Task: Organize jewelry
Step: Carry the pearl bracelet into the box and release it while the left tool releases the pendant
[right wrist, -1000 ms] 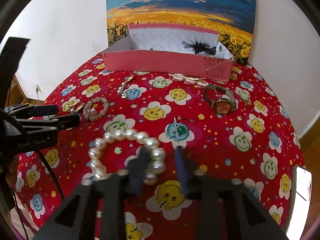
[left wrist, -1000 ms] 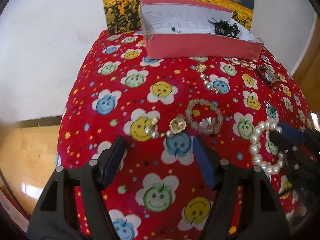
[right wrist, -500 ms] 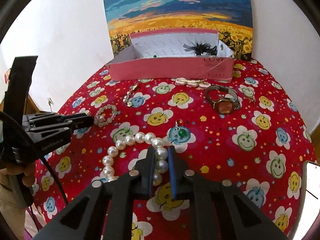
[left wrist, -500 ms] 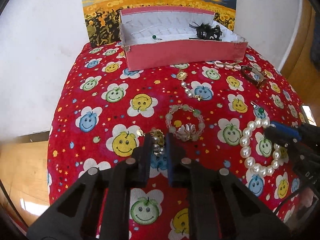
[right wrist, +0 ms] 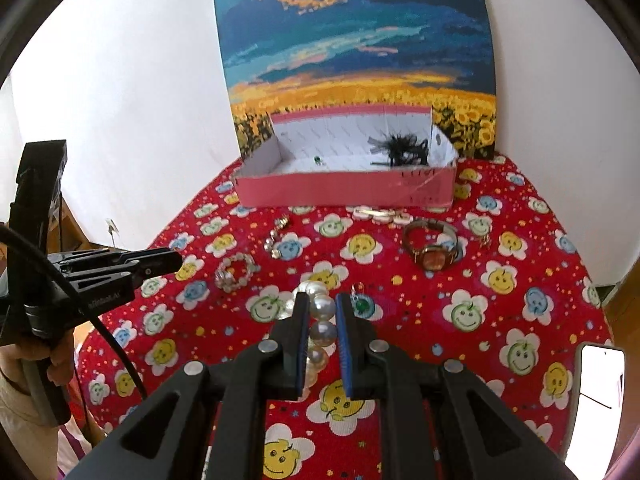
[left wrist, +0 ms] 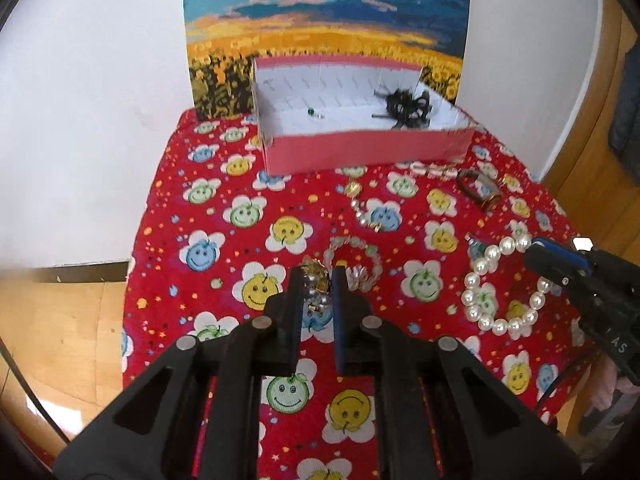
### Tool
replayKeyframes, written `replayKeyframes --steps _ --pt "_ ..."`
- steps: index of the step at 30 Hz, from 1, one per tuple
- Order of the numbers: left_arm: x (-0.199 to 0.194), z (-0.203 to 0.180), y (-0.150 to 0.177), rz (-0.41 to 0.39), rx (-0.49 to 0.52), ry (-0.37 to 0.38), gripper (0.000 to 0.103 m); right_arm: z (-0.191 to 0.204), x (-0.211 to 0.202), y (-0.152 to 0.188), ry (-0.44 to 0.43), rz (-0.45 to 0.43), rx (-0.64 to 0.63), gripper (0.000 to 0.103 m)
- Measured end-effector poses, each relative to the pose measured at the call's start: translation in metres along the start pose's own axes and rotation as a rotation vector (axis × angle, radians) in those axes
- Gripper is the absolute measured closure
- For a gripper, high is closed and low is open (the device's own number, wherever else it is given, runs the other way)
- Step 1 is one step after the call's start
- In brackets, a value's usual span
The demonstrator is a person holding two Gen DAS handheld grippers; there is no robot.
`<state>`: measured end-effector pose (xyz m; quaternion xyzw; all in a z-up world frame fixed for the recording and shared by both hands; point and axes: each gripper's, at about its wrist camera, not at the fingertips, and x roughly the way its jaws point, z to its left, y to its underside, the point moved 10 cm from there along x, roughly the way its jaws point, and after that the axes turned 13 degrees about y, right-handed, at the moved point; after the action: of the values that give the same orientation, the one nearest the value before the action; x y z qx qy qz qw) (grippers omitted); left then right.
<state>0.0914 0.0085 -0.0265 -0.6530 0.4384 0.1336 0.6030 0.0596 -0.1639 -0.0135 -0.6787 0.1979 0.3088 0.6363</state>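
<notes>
My left gripper (left wrist: 316, 280) is shut on a gold flower earring with pearls (left wrist: 314, 278) and holds it above the red cloth. My right gripper (right wrist: 322, 308) is shut on a white pearl bracelet (right wrist: 324, 332), which hangs between its pads; it also shows in the left wrist view (left wrist: 480, 272). The pink box (right wrist: 344, 190) stands at the back with a black hair piece (right wrist: 400, 148) and a small green bead (right wrist: 317, 159) inside. A green-bead bracelet (right wrist: 234, 270), a pearl drop earring (right wrist: 276, 238), a watch (right wrist: 432, 248) and a green pendant (right wrist: 360, 304) lie on the cloth.
The table is covered with a red smiley-flower cloth (right wrist: 500, 320). A sunflower painting (right wrist: 356, 64) leans on the white wall behind the box. A white clip (right wrist: 380, 213) lies in front of the box. A phone (right wrist: 600, 392) sits at the right edge.
Both grippers closed on their pieces, the left on the gold earring and the right on the pearl bracelet, and have since lifted them up off the cloth.
</notes>
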Motion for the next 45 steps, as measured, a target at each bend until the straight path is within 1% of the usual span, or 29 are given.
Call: replayKeyframes --steps 3,10,15,21,25,29,32,37,45 --pt "-0.008 -0.003 -0.008 -0.021 -0.003 0.007 0.098 -0.001 -0.01 -0.008 -0.005 -0.026 -0.007 0.088" --pt "-0.018 -0.007 -0.027 -0.059 -0.01 0.013 0.098 -0.014 -0.031 -0.041 0.024 -0.106 -0.014 0.088" --pt "-0.015 -0.007 -0.044 -0.078 -0.023 0.031 0.098 -0.023 -0.033 -0.061 0.043 -0.128 -0.024 0.088" --pt "-0.008 -0.004 -0.068 -0.099 -0.029 0.032 0.098 -0.033 -0.025 -0.091 0.07 -0.155 -0.032 0.088" --pt "0.002 -0.001 -0.09 -0.117 -0.026 0.018 0.098 -0.039 -0.014 -0.114 0.086 -0.169 -0.026 0.088" --pt "0.014 0.0 -0.111 -0.135 -0.028 0.026 0.098 -0.042 0.001 -0.134 0.098 -0.172 -0.022 0.088" --pt "0.03 0.004 -0.123 -0.134 -0.031 0.008 0.097 -0.043 0.012 -0.148 0.13 -0.188 -0.037 0.088" --pt "0.059 0.015 -0.137 -0.132 -0.045 -0.005 0.098 -0.045 0.036 -0.166 0.157 -0.184 -0.046 0.088" --pt "0.098 0.035 -0.146 -0.12 -0.091 -0.046 0.097 -0.05 0.077 -0.178 0.184 -0.144 -0.032 0.088"
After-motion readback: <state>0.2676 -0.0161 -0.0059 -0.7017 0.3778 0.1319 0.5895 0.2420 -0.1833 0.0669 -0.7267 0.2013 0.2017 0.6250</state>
